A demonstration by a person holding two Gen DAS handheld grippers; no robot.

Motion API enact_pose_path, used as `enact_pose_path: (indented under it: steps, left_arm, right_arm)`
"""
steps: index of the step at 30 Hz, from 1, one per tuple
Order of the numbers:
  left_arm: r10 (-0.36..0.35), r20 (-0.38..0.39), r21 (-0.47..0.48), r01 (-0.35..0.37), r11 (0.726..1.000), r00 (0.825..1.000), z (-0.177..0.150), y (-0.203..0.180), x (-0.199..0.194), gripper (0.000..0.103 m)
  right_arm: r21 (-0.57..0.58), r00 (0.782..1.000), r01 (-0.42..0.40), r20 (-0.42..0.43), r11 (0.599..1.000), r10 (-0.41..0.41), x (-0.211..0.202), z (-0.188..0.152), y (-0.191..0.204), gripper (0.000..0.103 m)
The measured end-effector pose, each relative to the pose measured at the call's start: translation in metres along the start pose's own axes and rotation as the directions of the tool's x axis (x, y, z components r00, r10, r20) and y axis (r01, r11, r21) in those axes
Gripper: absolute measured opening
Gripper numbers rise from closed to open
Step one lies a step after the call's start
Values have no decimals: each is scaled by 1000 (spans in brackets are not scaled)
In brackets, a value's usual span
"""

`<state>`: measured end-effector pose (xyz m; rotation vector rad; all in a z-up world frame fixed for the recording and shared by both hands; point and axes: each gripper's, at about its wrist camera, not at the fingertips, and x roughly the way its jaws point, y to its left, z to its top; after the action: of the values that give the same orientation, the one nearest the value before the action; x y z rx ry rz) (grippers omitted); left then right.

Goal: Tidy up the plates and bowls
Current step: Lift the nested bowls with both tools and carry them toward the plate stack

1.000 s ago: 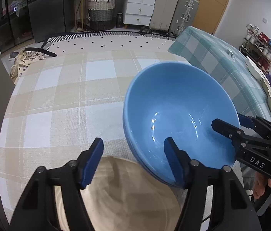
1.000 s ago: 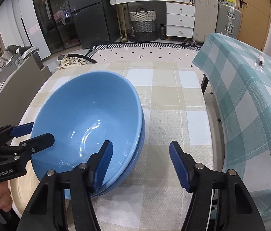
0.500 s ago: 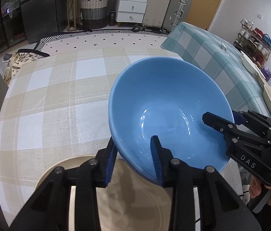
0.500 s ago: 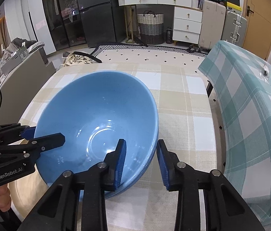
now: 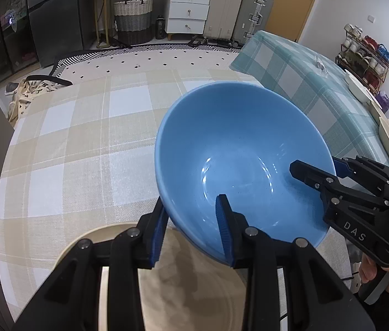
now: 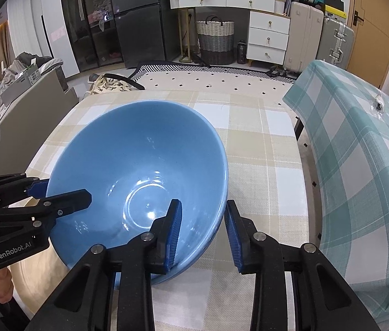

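A large blue bowl (image 5: pixel 238 160) is held between both grippers over the checked table; it also shows in the right wrist view (image 6: pixel 139 171). It looks like two nested blue bowls, with a second rim under the first. My left gripper (image 5: pixel 193 229) is shut on the bowl's near-left rim. My right gripper (image 6: pixel 202 231) is shut on the opposite rim. Each gripper shows in the other's view, the right one (image 5: pixel 315 175) and the left one (image 6: pixel 56 195). A beige plate (image 5: pixel 188 284) lies under the left gripper, partly below the bowl.
The beige checked tablecloth (image 5: pixel 78 149) covers the table. A second table with a teal checked cloth (image 6: pixel 365 165) stands to the right, with a gap between. A grey box or chair back (image 6: pixel 28 96) is at the left edge.
Both grippers went from open to shut on the bowl's rim. The bowl has tilted and lifted slightly, and both views have pulled back a little.
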<state>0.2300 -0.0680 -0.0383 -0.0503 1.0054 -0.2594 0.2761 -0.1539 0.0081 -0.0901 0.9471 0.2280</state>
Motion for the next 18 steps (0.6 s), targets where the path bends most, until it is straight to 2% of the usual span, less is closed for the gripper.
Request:
enact_pose_path:
  steps: [18]
  left_arm:
    - [8, 37, 13, -8, 1000, 999, 2, -1, -12, 33]
  right_arm:
    - [11, 999, -9, 40, 1000, 8, -13, 1, -2, 32]
